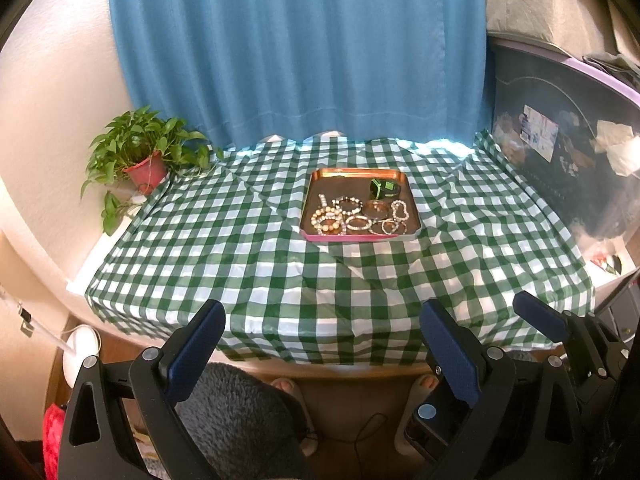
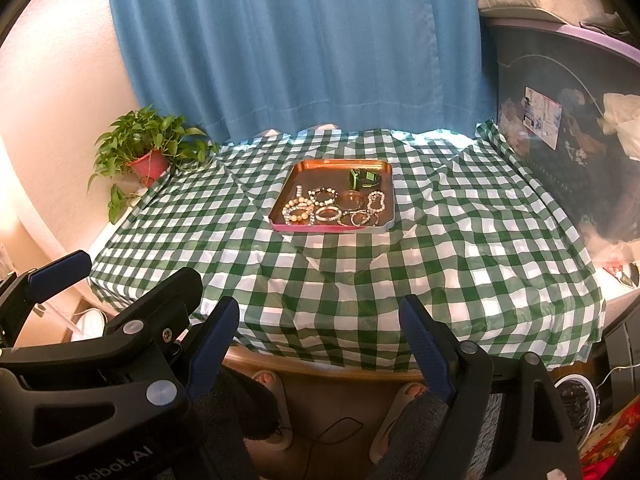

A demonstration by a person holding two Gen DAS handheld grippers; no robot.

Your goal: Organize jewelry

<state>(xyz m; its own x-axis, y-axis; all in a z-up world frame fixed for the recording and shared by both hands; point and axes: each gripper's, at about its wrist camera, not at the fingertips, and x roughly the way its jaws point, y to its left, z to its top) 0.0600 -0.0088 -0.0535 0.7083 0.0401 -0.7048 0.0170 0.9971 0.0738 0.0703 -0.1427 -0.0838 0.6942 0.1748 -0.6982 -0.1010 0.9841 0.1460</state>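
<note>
A copper tray [image 1: 340, 184] [image 2: 320, 174] with a pink rim lies on the green-checked tablecloth [image 1: 240, 260] [image 2: 440, 240], towards the back middle. In it lie several beaded bracelets [image 1: 332, 220] [image 2: 300, 212], a copper bangle [image 1: 376, 209] [image 2: 352, 200] and a green-and-black watch-like piece [image 1: 385, 189] [image 2: 364, 179]. My left gripper [image 1: 324, 340] hangs open in front of the table's near edge, nothing between its blue pads. My right gripper [image 2: 320, 336] stands beside it, also open and holding nothing. Both are well short of the tray.
A potted plant [image 1: 140, 148] [image 2: 144, 148] stands at the table's back left corner. A blue curtain [image 1: 296, 48] hangs behind. A dark storage box [image 1: 560, 152] borders the right side. A person's feet in slippers [image 1: 284, 386] show under the table's front edge.
</note>
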